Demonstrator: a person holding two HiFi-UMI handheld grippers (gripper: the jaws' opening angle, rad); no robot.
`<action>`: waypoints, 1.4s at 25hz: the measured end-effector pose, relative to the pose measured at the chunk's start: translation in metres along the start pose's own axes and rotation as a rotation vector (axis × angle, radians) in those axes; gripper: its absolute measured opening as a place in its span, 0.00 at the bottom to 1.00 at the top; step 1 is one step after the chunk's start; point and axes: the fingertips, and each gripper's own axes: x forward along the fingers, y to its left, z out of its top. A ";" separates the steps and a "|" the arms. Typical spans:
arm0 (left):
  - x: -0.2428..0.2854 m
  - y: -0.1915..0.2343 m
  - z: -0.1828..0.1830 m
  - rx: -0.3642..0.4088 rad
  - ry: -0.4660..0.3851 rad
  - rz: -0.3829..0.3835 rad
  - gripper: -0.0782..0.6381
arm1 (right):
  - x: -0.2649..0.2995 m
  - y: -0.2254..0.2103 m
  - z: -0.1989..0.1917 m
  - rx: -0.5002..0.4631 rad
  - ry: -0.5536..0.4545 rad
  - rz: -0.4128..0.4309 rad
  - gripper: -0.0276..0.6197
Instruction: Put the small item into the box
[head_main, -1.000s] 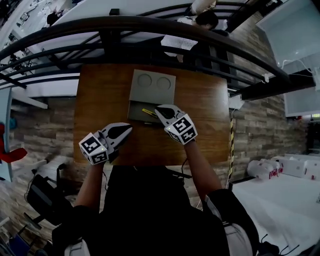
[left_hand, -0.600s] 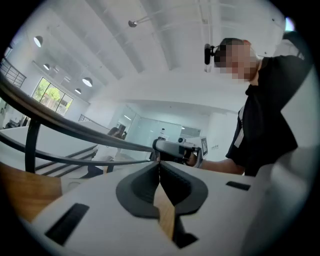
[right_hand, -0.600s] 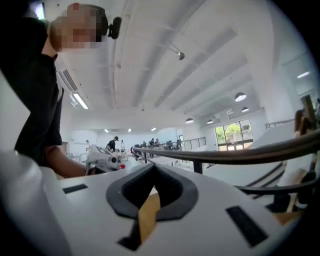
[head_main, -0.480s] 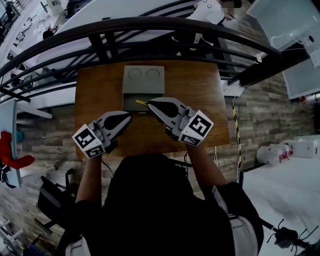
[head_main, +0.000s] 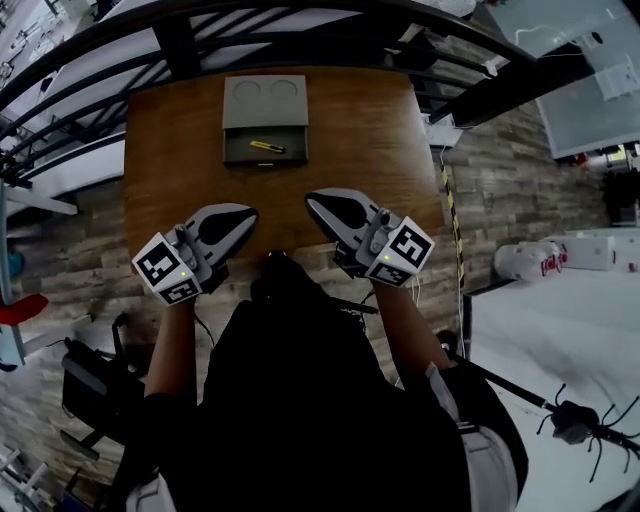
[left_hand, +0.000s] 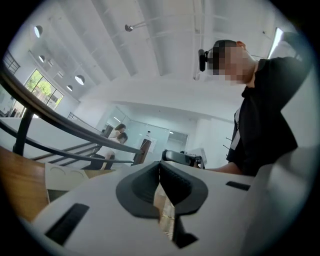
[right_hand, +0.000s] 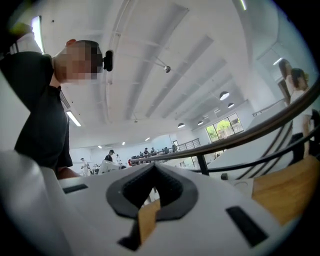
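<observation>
The yellow item (head_main: 266, 147) is seen crosswise in the box (head_main: 263, 102), well ahead of the left claw (head_main: 249, 213) and right claw (head_main: 312, 198), both clenched empty.

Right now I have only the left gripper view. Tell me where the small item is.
Observer: The yellow item lies inside the open grey box at the table's far side.
Operator: Report the right gripper's tongs.
Observer: Shut, with nothing between them.
Operator: Place both grippers against the box.
Observer: The left gripper and the right gripper are by the table's near edge, apart from the box.
</observation>
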 end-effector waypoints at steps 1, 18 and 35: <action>-0.006 -0.006 -0.006 -0.011 -0.001 0.000 0.13 | -0.003 0.007 -0.005 0.001 0.016 -0.007 0.06; -0.031 -0.070 -0.030 -0.019 -0.032 0.056 0.13 | -0.032 0.076 -0.018 -0.007 0.063 0.088 0.06; 0.029 -0.158 -0.077 -0.016 0.028 0.105 0.13 | -0.140 0.099 -0.030 0.041 0.002 0.159 0.06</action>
